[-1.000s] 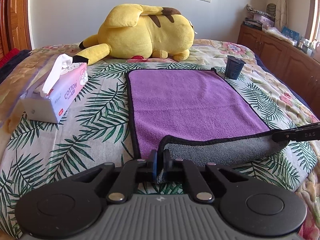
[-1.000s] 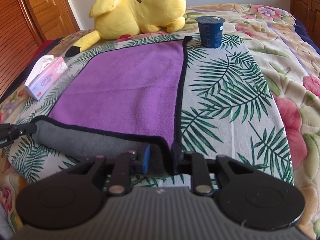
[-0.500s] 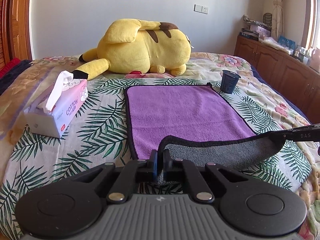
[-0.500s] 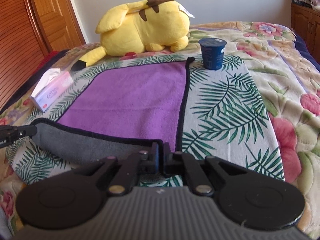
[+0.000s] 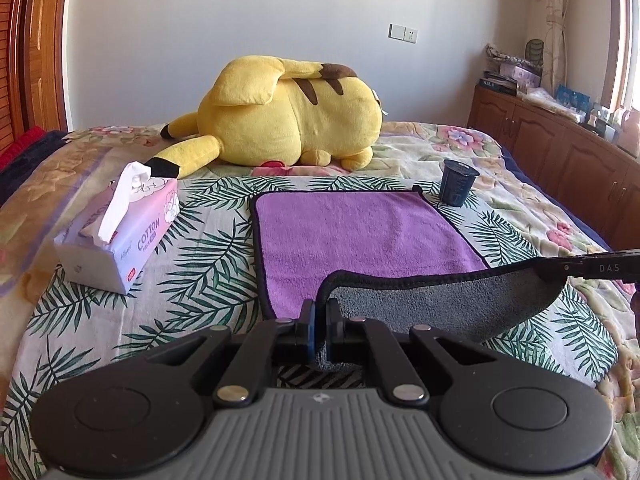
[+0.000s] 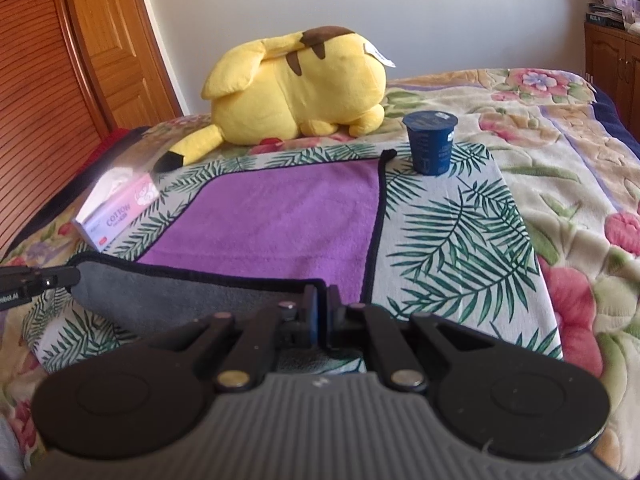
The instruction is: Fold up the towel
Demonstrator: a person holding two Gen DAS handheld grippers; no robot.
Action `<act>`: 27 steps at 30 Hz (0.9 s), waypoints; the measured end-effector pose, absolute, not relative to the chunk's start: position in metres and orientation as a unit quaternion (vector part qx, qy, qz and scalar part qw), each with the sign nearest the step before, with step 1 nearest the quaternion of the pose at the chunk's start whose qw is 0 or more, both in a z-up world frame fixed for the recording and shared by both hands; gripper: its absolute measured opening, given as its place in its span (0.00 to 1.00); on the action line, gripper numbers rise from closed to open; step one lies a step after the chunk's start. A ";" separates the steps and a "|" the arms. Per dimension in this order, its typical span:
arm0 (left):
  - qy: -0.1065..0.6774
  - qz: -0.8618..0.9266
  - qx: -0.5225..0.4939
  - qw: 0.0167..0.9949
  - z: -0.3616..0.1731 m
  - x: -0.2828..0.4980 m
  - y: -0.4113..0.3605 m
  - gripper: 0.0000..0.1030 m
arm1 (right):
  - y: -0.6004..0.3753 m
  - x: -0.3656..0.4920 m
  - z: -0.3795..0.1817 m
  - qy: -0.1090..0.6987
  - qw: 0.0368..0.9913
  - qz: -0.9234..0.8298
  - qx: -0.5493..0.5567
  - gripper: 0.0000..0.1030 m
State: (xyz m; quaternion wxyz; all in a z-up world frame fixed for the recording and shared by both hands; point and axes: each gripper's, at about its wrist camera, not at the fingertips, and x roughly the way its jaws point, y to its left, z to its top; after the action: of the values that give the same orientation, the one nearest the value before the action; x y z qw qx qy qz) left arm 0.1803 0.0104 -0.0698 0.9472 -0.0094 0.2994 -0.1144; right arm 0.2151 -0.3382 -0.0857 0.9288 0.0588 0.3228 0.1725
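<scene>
Towel [image 5: 360,236] fabric reads purple on its upper face and grey underneath, trimmed in a black hem, lying on the palm-leaf bedspread [image 5: 192,264] of the bed. From my seat I see its near edge lifted off the bed and curling toward the far side, grey underside showing. My left gripper [image 5: 320,320] has its jaws pinching the near left corner; my right gripper [image 6: 320,312] has its jaws pinching the near right corner. A dark blue cup [image 6: 431,142] stands just beside the far right corner, a tissue box [image 5: 120,236] sits off to the left, and a yellow plush toy [image 5: 288,116] lies beyond.
</scene>
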 end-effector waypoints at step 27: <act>0.288 -0.126 0.018 0.949 -0.067 0.213 0.004 0.00 | -0.332 0.241 -0.084 0.295 0.935 0.195 0.035 0.04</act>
State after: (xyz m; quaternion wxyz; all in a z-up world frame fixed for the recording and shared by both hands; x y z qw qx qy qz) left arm 0.2132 0.0036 -0.0668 0.9492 0.0178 0.2877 -0.1261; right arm 0.2413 -0.3323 -0.0845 0.9346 0.0349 0.2953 0.1953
